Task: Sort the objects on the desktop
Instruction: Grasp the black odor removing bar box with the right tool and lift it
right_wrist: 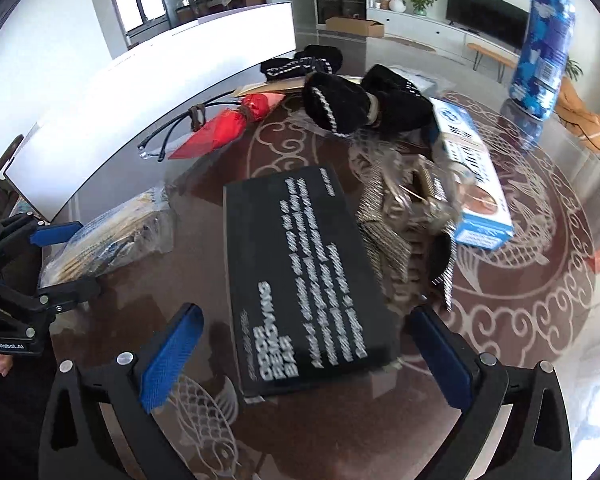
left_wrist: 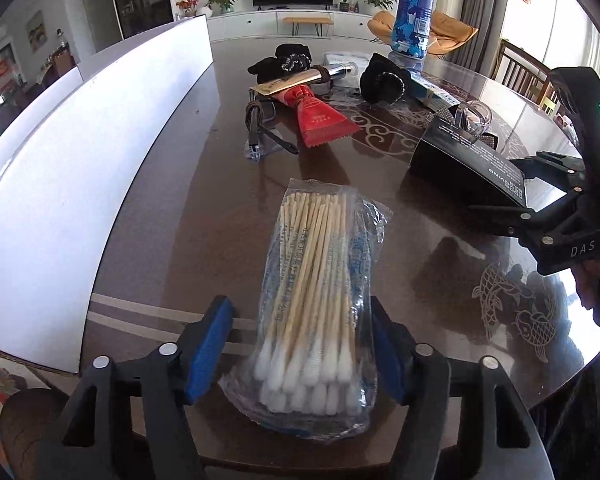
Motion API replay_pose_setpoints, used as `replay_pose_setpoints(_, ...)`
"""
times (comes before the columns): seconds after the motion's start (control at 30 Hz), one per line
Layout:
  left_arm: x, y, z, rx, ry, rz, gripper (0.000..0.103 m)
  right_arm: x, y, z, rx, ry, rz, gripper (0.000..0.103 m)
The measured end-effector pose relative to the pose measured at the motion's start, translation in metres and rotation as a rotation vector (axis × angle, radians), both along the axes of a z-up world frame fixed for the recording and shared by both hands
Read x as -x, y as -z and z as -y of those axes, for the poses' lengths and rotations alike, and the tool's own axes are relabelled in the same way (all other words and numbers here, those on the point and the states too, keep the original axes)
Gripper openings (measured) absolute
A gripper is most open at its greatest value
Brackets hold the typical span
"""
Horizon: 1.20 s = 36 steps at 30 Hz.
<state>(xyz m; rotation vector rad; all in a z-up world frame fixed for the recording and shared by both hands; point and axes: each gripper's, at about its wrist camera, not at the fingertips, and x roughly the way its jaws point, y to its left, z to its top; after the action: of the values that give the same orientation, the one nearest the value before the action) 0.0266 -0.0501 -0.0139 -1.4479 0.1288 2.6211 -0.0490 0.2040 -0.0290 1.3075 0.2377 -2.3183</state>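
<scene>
My left gripper (left_wrist: 302, 350) is open, its blue pads on either side of a clear bag of cotton swabs (left_wrist: 320, 300) that lies on the dark table; the right pad is close to the bag, the left pad stands apart. The bag also shows in the right wrist view (right_wrist: 112, 232). My right gripper (right_wrist: 308, 354) is open around the near end of a black box (right_wrist: 304, 276) with white print, not touching it. The black box also shows in the left wrist view (left_wrist: 468, 164), with the right gripper (left_wrist: 548, 184) beside it.
A white board (left_wrist: 80, 168) lines the table's left side. Further back lie a red tube (left_wrist: 320, 116), glasses (left_wrist: 260, 128), black gloves (left_wrist: 380, 78), a blue-white box (right_wrist: 472, 188), a clear crinkled wrapper (right_wrist: 412, 200) and a standing blue bottle (left_wrist: 414, 12).
</scene>
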Motion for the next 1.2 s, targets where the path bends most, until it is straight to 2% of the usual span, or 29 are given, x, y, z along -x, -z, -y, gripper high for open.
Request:
replay_pose_setpoints(0.03,0.000,-0.001,0.003,-0.003,-0.013,-0.004,0.051,0.001,0.000,0.007,-0.017,-0.009,-0.011,0.098)
replay_pose_setpoints(0.07,0.001,-0.001,0.005,-0.009,-0.026,-0.006,0.048,-0.001,0.000,0.012,-0.047,-0.010,-0.032,0.093)
replay_pose_setpoints(0.13,0.004,-0.001,0.008,-0.027,-0.050,-0.013,0.042,-0.006,-0.001,0.016,-0.057,0.009,-0.070,0.068)
replay_pose_setpoints(0.17,0.006,-0.001,0.008,-0.036,-0.060,-0.021,0.042,-0.009,-0.003,0.013,-0.046,0.036,-0.081,0.060)
replay_pose_setpoints(0.33,0.038,0.001,-0.015,-0.046,-0.078,-0.048,0.042,-0.037,-0.001,-0.009,-0.048,0.230,-0.119,0.061)
replay_pose_setpoints(0.47,0.063,0.000,-0.051,-0.058,-0.031,-0.043,0.042,-0.039,-0.002,-0.036,-0.045,0.368,-0.128,0.061)
replay_pose_setpoints(0.6,0.060,0.001,-0.079,-0.013,0.028,-0.064,0.044,-0.039,-0.003,-0.042,-0.047,0.340,-0.125,0.062)
replay_pose_setpoints(0.7,0.057,0.002,-0.080,-0.020,0.023,-0.086,0.051,-0.040,-0.003,-0.041,-0.044,0.342,-0.124,0.067)
replay_pose_setpoints(0.77,0.057,0.005,-0.080,-0.016,0.019,-0.087,0.075,-0.039,-0.001,-0.040,-0.054,0.348,-0.115,0.079)
replay_pose_setpoints(0.8,0.058,0.007,-0.081,-0.013,0.018,-0.083,0.078,-0.038,0.000,-0.041,-0.055,0.354,-0.107,0.087)
replay_pose_setpoints(0.83,0.060,0.006,-0.080,-0.018,0.016,-0.081,0.079,-0.037,0.001,-0.042,-0.048,0.361,-0.100,0.091)
replay_pose_setpoints(1.2,0.060,0.008,-0.080,-0.019,0.025,-0.086,0.080,-0.038,0.001,-0.043,-0.049,0.363,-0.100,0.092)
